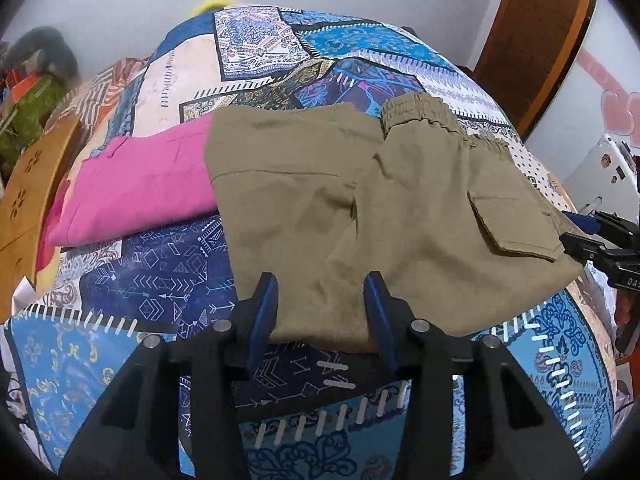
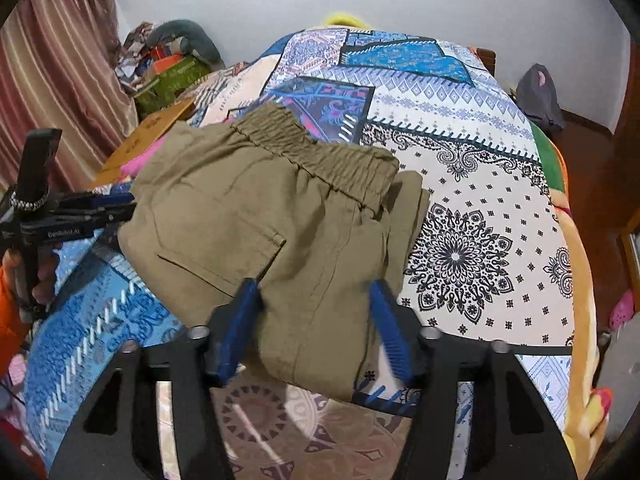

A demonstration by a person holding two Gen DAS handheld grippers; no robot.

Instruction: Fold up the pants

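Note:
Khaki cargo pants [image 1: 360, 208] lie folded on the patterned bedspread [image 1: 152, 280], elastic waistband at the far side. My left gripper [image 1: 324, 312] is open, its blue fingers straddling the near edge of the pants. The right gripper [image 1: 592, 240] shows at the right edge, at the pants' pocket corner. In the right wrist view the pants [image 2: 260, 216] fill the middle. My right gripper [image 2: 316, 328] is open with the pants' near edge between its fingers. The left gripper [image 2: 100, 208] shows at the left, against the pants' edge.
A folded pink garment [image 1: 132, 192] lies on the bed, left of the khaki pants and partly under them. A wooden headboard [image 1: 28, 192] is at the left. Clutter and a curtain [image 2: 60, 72] stand in the corner. A wooden door [image 1: 536, 32] is at the right.

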